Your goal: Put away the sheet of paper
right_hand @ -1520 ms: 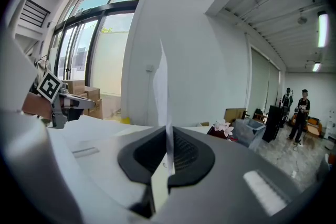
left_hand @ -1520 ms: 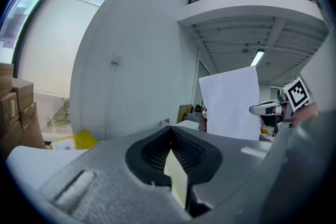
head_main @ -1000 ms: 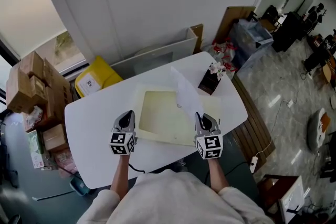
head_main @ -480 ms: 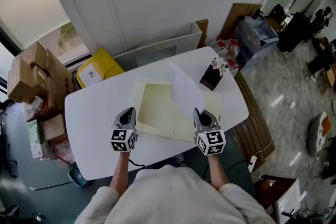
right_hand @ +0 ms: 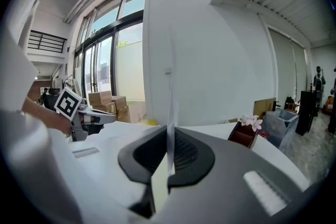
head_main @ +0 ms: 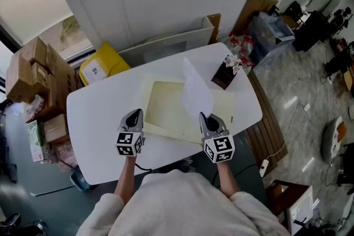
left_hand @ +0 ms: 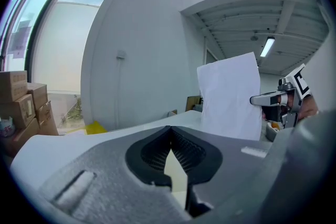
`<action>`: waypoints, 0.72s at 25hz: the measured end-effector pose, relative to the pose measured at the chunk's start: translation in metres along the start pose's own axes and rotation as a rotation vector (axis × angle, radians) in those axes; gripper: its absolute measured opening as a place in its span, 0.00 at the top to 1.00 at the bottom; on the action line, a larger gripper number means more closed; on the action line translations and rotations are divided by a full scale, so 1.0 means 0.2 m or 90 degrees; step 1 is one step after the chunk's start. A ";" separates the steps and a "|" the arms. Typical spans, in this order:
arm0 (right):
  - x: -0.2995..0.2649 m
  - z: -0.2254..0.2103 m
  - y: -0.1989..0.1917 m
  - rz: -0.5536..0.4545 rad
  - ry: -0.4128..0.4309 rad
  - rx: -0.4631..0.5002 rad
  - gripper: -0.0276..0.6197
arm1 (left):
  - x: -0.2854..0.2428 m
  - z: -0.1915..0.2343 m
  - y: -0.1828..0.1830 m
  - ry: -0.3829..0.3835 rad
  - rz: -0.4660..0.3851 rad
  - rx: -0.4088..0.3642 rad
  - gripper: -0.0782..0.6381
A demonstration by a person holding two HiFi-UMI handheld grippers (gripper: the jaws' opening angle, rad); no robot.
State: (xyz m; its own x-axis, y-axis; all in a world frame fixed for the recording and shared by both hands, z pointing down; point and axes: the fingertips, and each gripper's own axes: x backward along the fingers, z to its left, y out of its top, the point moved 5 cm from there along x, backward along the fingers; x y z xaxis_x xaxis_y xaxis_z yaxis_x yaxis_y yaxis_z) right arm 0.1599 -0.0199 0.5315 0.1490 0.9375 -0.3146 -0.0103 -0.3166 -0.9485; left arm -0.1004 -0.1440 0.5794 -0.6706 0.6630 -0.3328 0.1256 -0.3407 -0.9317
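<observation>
Jaws: right gripper [head_main: 206, 118] clamps sheet of paper [head_main: 196, 94] | lower edge hidden

My right gripper [head_main: 206, 120] is clamped on the sheet of paper [head_main: 196, 94] rising from its jaws. To its left, my left gripper [head_main: 133, 116] points forward, jaws together and empty.

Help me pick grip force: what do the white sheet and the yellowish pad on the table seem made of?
White sheet: thin matte paper, razor-thin edge-on. Yellowish pad: probably card or plastic, flat, dull; can't tell which.
</observation>
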 end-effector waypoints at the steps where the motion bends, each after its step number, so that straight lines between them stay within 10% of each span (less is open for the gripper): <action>1: 0.00 0.01 0.00 0.000 0.004 0.005 0.95 | 0.00 0.00 0.00 -0.001 0.000 0.001 0.89; 18: -0.02 0.03 -0.07 0.010 0.024 -0.042 0.95 | -0.01 -0.04 -0.01 -0.012 -0.001 0.002 0.89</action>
State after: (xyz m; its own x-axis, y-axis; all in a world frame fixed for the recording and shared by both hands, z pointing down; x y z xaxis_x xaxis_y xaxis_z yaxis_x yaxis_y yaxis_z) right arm 0.1532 -0.0177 0.5446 0.1869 0.9265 -0.3265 0.0528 -0.3414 -0.9384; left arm -0.0940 -0.1390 0.5811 -0.6844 0.6506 -0.3291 0.1227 -0.3421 -0.9316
